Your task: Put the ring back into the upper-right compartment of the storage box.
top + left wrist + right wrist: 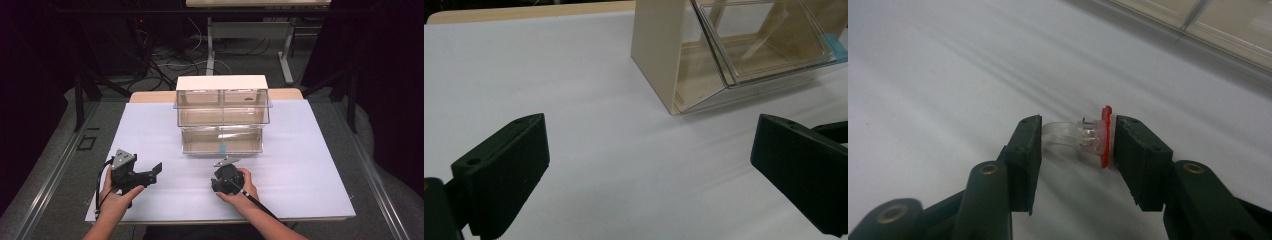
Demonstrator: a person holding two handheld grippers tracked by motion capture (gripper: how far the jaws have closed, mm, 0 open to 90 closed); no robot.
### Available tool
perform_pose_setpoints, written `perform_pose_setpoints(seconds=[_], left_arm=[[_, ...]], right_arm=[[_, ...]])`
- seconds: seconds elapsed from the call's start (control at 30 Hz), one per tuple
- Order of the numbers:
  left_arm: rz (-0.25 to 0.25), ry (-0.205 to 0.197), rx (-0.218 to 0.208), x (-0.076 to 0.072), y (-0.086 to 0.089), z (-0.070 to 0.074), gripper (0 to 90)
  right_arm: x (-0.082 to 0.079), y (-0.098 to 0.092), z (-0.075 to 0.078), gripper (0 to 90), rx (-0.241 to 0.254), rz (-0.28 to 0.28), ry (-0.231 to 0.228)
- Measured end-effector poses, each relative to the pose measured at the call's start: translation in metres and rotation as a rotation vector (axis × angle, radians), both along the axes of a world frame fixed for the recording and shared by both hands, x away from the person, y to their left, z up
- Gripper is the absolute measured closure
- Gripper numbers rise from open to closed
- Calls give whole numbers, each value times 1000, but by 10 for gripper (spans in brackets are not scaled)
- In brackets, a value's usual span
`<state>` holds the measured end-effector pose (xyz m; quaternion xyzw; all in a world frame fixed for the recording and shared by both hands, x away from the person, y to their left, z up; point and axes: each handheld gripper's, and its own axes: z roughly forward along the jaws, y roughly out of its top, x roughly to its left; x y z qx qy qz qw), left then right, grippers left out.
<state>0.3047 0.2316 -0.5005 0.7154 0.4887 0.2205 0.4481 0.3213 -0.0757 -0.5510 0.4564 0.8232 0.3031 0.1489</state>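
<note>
The right gripper's (1078, 145) fingers (1025, 150) are pinching a small clear plastic ring (1083, 137) between them, one finger pressing on the clear band and the other on the red top piece stuck to it. It's hard to say what the red part is, it's just a flat red blob seen edge on. The ring is sitting just above the white sheet (948, 75) covering the bench, and I can't tell if it's touching the sheet or lifted off it. In the high view the right gripper (226, 181) is pointing down at the sheet (300, 165), just in front of the drawer unit, with the person's right hand (240, 192) wrapped around it and the cable running back along the forearm.

The left gripper's (649, 165) fingers (506, 170) are sitting wide apart with nothing between them, just the white sheet (574, 90) underneath. In the high view the left gripper (150, 172) is hovering over the near left part of the sheet, well apart from the other one, held by the left hand (117, 200).

The drawer unit (221, 115) is a beige frame with clear plastic tilt-out bins, standing toward the far side of the bench (150, 96). The lower bin (221, 141) is tipping forward and open, with a small blue tab on its front edge. The left gripper view is showing the unit's beige side panel (659, 55) and that clear bin (764, 45) from the side.
</note>
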Motion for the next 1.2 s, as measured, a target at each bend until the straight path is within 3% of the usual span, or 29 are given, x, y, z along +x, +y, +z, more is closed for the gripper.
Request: perform_pose_setpoints(seconds=[0.53,0.57,0.7,0.73,0.93,0.97,1.0,1.2], left_arm=[[-1,1,1,0,0,0,27],[0,1,1,0,0,0,27],[0,0,2,0,0,0,27],[-1,1,1,0,0,0,27],[-1,0,2,0,0,0,27],[-1,1,2,0,0,0,27],[-1,1,2,0,0,0,27],[-1,0,2,0,0,0,27]], right_arm=[[1,-1,-1,590,-3,-6,-19],[0,-4,8,590,-92,15,60],[1,-5,8,591,-86,26,67],[1,-2,0,591,-2,-5,-14],[1,-4,2,591,20,-15,-17],[1,-4,3,591,20,-14,-21],[0,-5,7,591,-12,-8,39],[0,-8,10,591,-32,3,34]])
